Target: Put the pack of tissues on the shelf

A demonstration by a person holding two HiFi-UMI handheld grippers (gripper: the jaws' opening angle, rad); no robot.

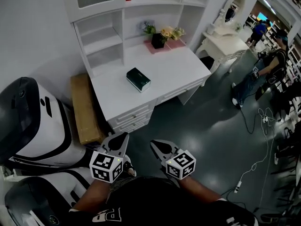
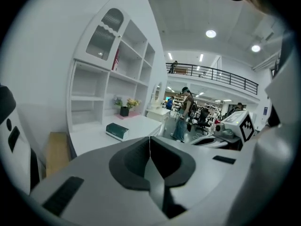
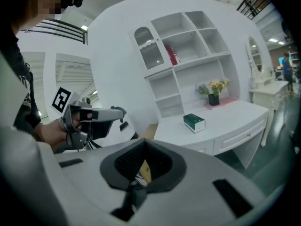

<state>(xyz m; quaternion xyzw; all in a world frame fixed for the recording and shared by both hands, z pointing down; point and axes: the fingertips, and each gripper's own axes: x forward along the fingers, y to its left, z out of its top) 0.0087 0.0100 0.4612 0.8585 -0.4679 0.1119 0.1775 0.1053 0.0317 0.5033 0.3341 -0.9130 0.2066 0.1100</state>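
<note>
Nothing done yet: my left gripper (image 1: 121, 139) and right gripper (image 1: 157, 147) are closed and empty; the pack of tissues (image 1: 138, 79) lies well ahead on the desk (image 1: 178, 72), not the shelf (image 1: 106, 46).

The pack of tissues (image 1: 138, 79) lies on the desk (image 1: 181, 72), flowers (image 1: 162, 35) behind it.

Ahead of you a white desk (image 1: 174, 72) stands against a plain white wall (image 1: 33, 32), with a white shelf unit (image 1: 101, 36) rising from its back edge. To its right sits a white dressing table (image 1: 225, 44) with an oval mirror (image 1: 233, 6). The floor (image 1: 211, 140) is dark grey and glossy, with white cables (image 1: 256, 126) trailing across it. Round ceiling lights (image 2: 210, 33) shine above a railed balcony (image 2: 221, 74).
</note>
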